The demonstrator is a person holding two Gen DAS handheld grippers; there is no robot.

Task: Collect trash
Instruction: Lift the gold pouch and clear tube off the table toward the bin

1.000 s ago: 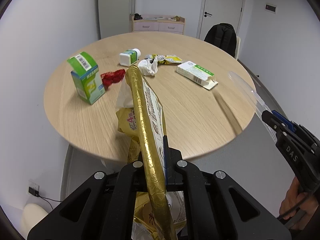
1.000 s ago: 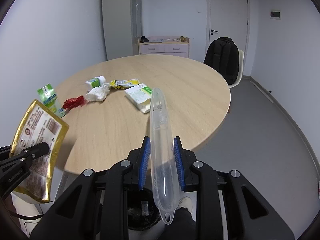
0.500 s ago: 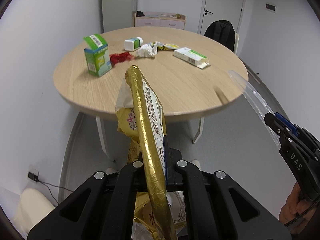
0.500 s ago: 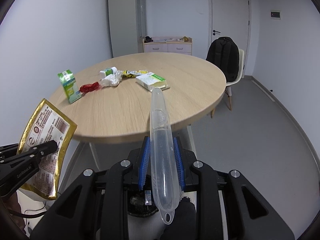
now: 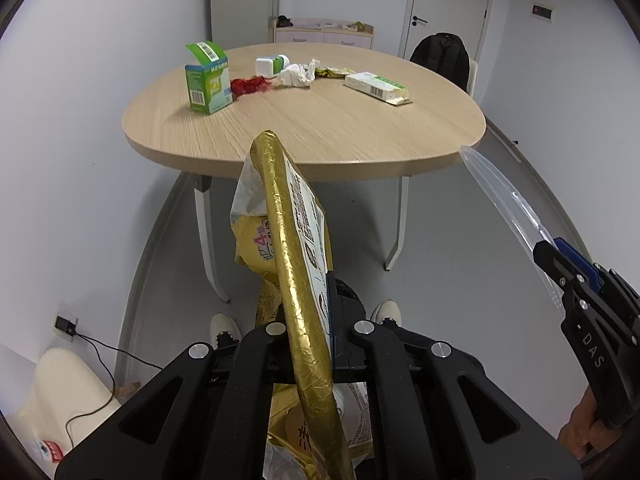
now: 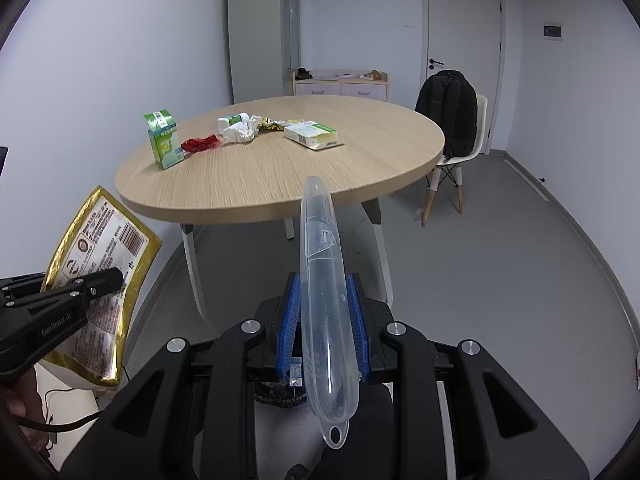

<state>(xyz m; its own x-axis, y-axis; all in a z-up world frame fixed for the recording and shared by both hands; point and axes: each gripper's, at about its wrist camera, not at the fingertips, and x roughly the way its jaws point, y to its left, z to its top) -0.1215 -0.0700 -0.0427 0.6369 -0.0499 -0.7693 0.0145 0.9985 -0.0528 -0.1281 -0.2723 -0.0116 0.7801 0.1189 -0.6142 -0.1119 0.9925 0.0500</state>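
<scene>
My left gripper (image 5: 310, 332) is shut on a gold foil snack bag (image 5: 294, 264), held edge-on below table height; the bag also shows in the right wrist view (image 6: 102, 272). My right gripper (image 6: 323, 320) is shut on a clear plastic tube-shaped case (image 6: 322, 276), also seen at the right of the left wrist view (image 5: 504, 204). On the round wooden table (image 5: 320, 128) lie a green carton (image 5: 207, 80), a red wrapper (image 5: 249, 85), a crumpled white tissue (image 5: 296, 76), a small white-green box (image 5: 270, 66), a yellow wrapper (image 5: 334, 73) and a flat white-green box (image 5: 378, 87).
A dark bin opening (image 6: 280, 394) shows just below my right gripper. A chair with a black backpack (image 6: 450, 114) stands right of the table. A cream object (image 5: 60, 396) and a wall socket with cable (image 5: 66, 326) are at the lower left. A person's shoes (image 5: 226, 330) are on the grey floor.
Both grippers have pulled back and dropped from over the table to below its edge, each still holding its item. The table now looks farther away.
</scene>
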